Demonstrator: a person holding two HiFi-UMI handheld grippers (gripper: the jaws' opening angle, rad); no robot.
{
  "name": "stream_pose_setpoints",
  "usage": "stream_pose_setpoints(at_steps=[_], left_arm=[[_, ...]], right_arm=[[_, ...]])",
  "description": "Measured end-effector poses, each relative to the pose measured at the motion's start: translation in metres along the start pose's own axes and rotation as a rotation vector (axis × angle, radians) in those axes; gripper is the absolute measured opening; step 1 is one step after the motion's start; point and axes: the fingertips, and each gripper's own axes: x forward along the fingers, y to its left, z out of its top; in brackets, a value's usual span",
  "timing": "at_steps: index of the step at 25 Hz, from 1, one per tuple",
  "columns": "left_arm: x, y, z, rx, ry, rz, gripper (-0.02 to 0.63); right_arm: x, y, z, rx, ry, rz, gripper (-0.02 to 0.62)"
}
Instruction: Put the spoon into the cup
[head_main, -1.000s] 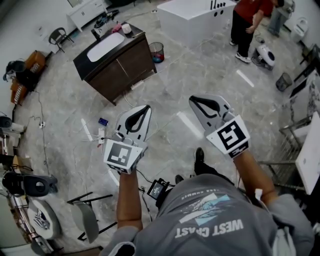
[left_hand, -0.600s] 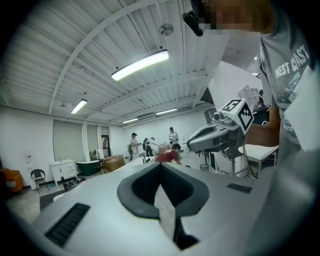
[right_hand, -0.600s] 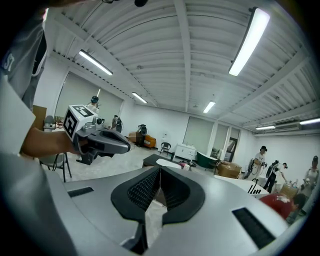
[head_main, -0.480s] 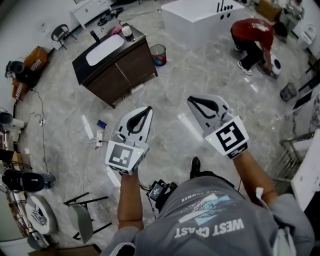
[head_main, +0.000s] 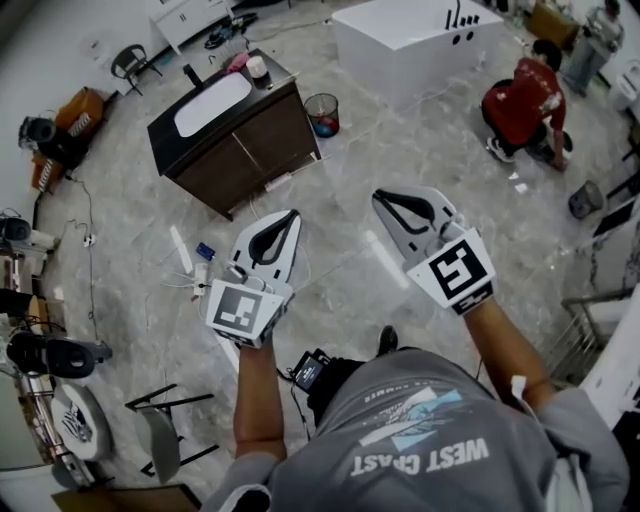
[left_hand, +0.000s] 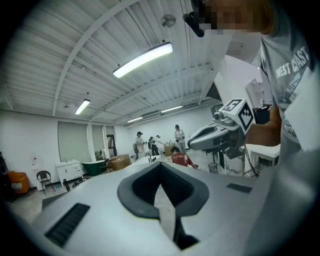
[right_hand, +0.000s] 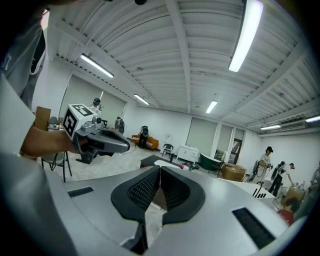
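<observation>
Left claw (head_main: 290, 216), right claw (head_main: 381, 198) closed, lamp (left_hand: 143, 59) gripper-view only

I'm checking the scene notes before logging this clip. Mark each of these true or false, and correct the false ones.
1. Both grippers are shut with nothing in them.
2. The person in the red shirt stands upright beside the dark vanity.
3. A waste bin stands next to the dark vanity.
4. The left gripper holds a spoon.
1. True. The left gripper and the right gripper both have their jaws together, with nothing between them.
2. False. The person in the red shirt is crouched low near the white tub, well away from the dark vanity.
3. True. The waste bin stands on the floor just beside the vanity.
4. False. Its jaws are shut on nothing.
</observation>
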Motion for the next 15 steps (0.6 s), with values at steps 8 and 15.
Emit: stream_pose_setpoints(at_steps=[8,15], left_arm=[[0.018,0.019,-0.002,0.007,0.026,0.022,0.002],[0.032,0.063,-0.027,-0.012,0.023,-0.005,0.002]], right_arm=[[0.024,-0.019,-0.01,0.02,-0.001,0.024,0.032],[0.069,-0.025,-0.018,0.028,0.026,-0.006,0.032]])
